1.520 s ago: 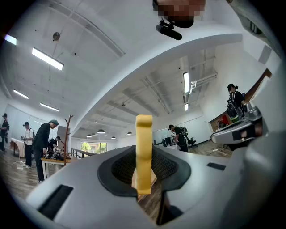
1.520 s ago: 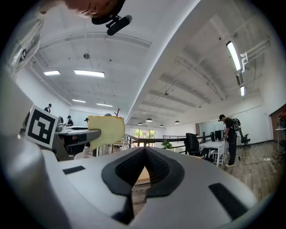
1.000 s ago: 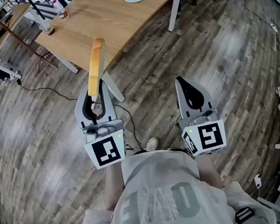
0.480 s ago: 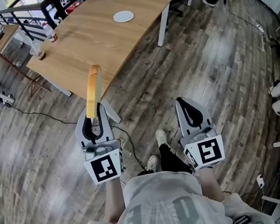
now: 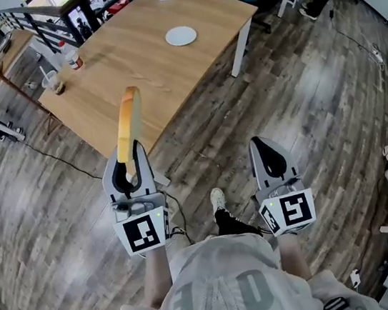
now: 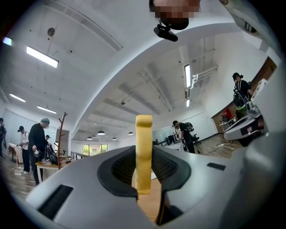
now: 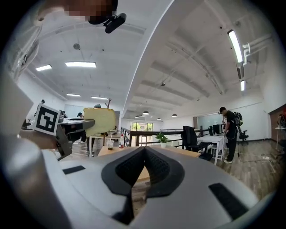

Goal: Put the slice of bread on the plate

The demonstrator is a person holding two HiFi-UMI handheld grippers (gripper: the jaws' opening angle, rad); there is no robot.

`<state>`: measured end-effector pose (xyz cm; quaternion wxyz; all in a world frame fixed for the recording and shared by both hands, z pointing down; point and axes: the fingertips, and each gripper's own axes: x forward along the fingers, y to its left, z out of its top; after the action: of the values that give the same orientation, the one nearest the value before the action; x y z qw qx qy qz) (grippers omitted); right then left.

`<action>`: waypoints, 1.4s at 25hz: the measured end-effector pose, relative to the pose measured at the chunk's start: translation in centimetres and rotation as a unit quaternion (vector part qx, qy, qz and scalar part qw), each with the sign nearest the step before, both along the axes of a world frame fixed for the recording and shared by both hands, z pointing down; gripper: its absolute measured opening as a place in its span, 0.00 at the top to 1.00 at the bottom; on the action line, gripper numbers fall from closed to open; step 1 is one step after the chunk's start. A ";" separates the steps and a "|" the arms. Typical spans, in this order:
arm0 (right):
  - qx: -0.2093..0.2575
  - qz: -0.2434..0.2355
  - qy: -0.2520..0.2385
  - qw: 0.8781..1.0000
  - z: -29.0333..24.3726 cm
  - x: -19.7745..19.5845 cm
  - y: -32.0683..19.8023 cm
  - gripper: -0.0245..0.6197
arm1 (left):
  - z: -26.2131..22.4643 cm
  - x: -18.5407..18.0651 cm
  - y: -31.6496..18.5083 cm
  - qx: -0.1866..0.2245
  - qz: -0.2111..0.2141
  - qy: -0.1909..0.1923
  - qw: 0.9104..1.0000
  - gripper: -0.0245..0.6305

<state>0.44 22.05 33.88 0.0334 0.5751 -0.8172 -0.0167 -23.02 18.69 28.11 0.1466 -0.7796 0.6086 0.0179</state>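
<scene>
Presently we hold on record:
- Left gripper (image 5: 128, 159): jaws closed on the slice of bread (image 5: 129, 117), gripping its lower end only. The slice stands on edge, most of it clear above the jaws, over the floor short of the desk (image 5: 139, 65).
- Right gripper (image 5: 265, 141): jaws shut together, nothing between them.
- Plate (image 5: 180, 35): on the far part of the desk, well apart from the bread.
- Hazards, as we judge them: the soft slice could sag, tear or slide out of so small a grip during the carry and land on the floor. A long reach across the desk could tilt it. Let go on edge, it could topple off the plate's rim. The cup (image 5: 52, 82) and bottle (image 5: 72, 57) at the desk's left side sit clear of our likely path.
</scene>
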 end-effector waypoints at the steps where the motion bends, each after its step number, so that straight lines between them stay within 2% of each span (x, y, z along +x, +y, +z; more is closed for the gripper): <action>1: 0.005 -0.005 0.005 1.000 -0.4 0.4 -1.4 0.94 | -0.6 0.5 -1.4 0.007 -0.003 0.001 1.000 0.82; 3: 0.007 -0.014 0.008 1.000 -0.7 1.1 -4.2 0.93 | -1.2 1.6 -4.0 0.013 -0.008 0.004 1.000 0.82; 8: 0.000 -0.023 -0.008 1.000 -0.4 3.3 -9.8 0.93 | -0.8 4.4 -9.1 -0.001 -0.014 0.000 1.000 0.82; 18: -0.014 -0.023 -0.018 0.999 0.2 6.7 -16.2 0.93 | -0.9 7.2 -15.0 -0.013 -0.019 0.000 1.000 0.82; 23: -0.005 -0.026 -0.010 1.000 0.2 6.7 -18.6 0.94 | 0.4 7.9 -18.0 -0.021 -0.005 0.004 1.000 0.82; 26: 0.002 -0.026 -0.009 1.000 0.1 7.0 -20.7 0.94 | 0.3 8.9 -20.8 -0.012 0.008 0.011 1.000 0.82; 35: -0.001 -0.032 0.012 0.999 -0.6 6.7 -30.8 0.94 | 0.5 9.0 -31.1 -0.008 0.012 0.030 0.999 0.82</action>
<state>7.11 -8.71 33.25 0.0428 0.5481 -0.8350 -0.0239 -13.98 -12.41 28.65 0.1218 -0.7872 0.6033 0.0381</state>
